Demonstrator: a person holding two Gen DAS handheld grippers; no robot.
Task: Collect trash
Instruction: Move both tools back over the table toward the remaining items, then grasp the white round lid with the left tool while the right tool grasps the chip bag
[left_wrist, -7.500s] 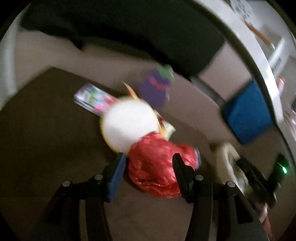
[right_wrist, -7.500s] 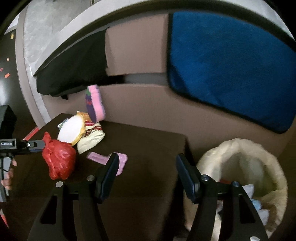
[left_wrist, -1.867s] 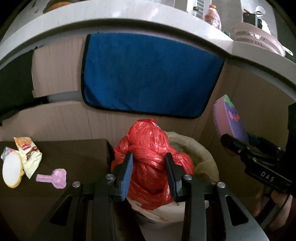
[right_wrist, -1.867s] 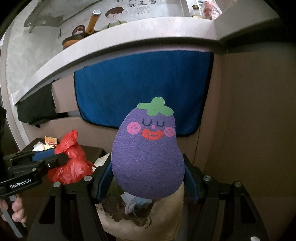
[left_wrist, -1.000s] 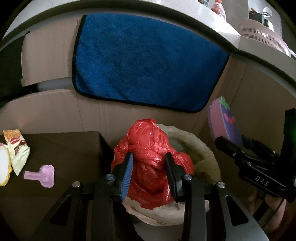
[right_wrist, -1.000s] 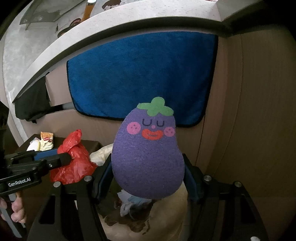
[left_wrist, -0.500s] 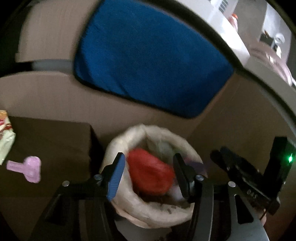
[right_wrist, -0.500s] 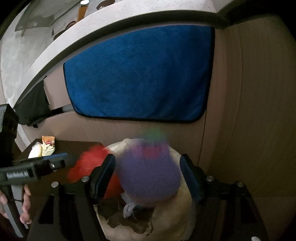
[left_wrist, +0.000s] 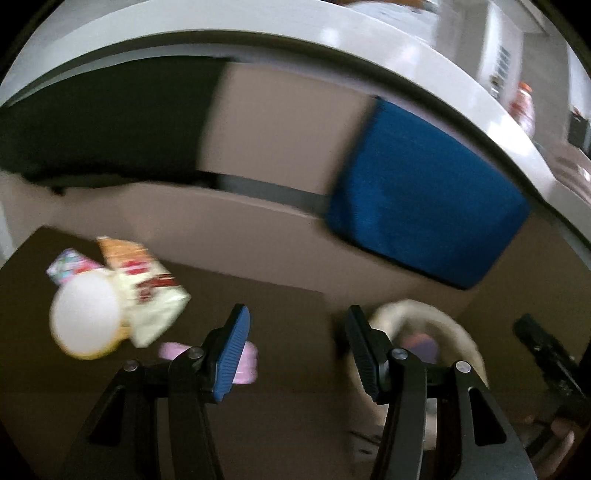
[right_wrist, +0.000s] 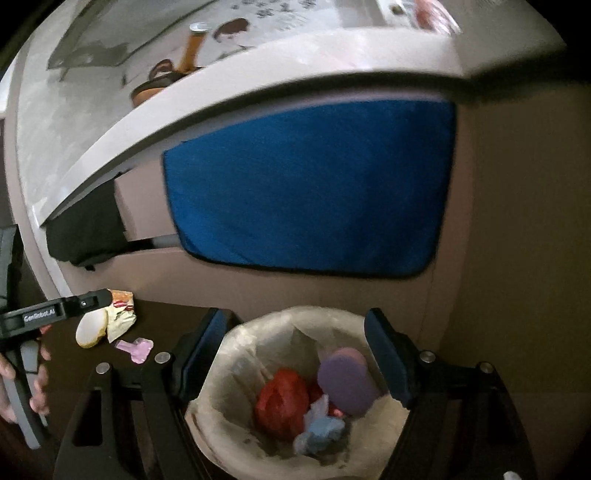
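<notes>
Trash on the left wrist view: wrapper (left_wrist: 147, 299), white disc (left_wrist: 85, 319) and pink piece (left_wrist: 245, 360) lie on the dark table (left_wrist: 280, 387); left gripper (left_wrist: 295, 349) spread, empty. Right wrist view: right gripper (right_wrist: 295, 350), jaws just widened and empty, hangs over the bin (right_wrist: 240, 369) holding red bag (right_wrist: 282, 402) and purple sponge (right_wrist: 347, 380).

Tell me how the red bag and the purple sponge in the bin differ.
The red bag is a crumpled, shiny plastic lump low in the bin; the purple sponge is a smooth, flat oval leaning on its far side, higher up. Both lie loose in the bin, touching no gripper.
</notes>
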